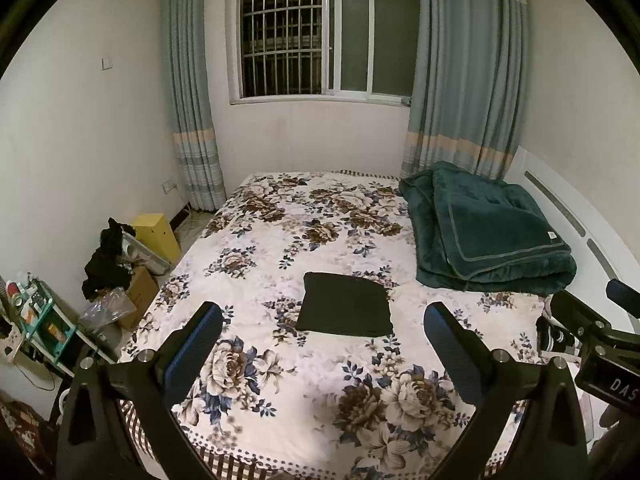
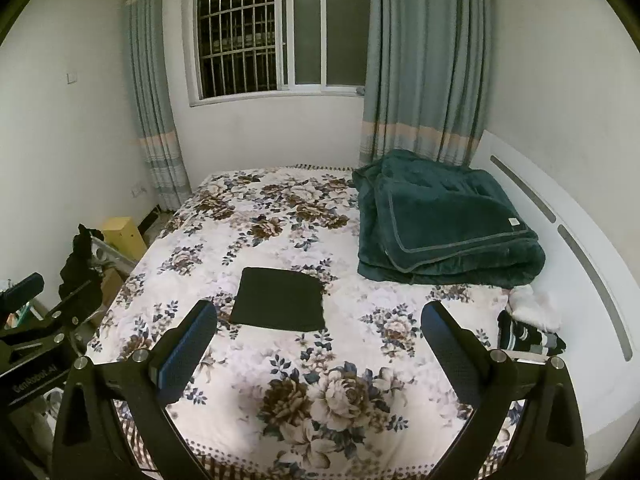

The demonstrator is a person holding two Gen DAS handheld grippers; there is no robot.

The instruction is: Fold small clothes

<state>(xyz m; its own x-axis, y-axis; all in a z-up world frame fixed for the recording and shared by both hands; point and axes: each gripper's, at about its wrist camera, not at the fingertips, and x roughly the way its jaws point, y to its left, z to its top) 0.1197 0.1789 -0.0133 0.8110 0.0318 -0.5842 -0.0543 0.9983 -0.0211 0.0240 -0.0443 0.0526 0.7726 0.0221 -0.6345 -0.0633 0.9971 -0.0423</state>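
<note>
Both hand-held grippers (image 1: 322, 336) (image 2: 318, 334) wide, empty. Folded dark cloth (image 1: 345, 305) on bed (image 1: 280, 420): soft, light; pinch corner.

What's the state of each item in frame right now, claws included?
left claw: open, empty, above the bed
right claw: open, empty, above the bed
black garment: folded flat into a rectangle, on the floral bedspread
green blanket: folded, piled at the bed's far right
striped clothes: bunched, unfolded, at the right edge
curtains: drawn aside
</note>
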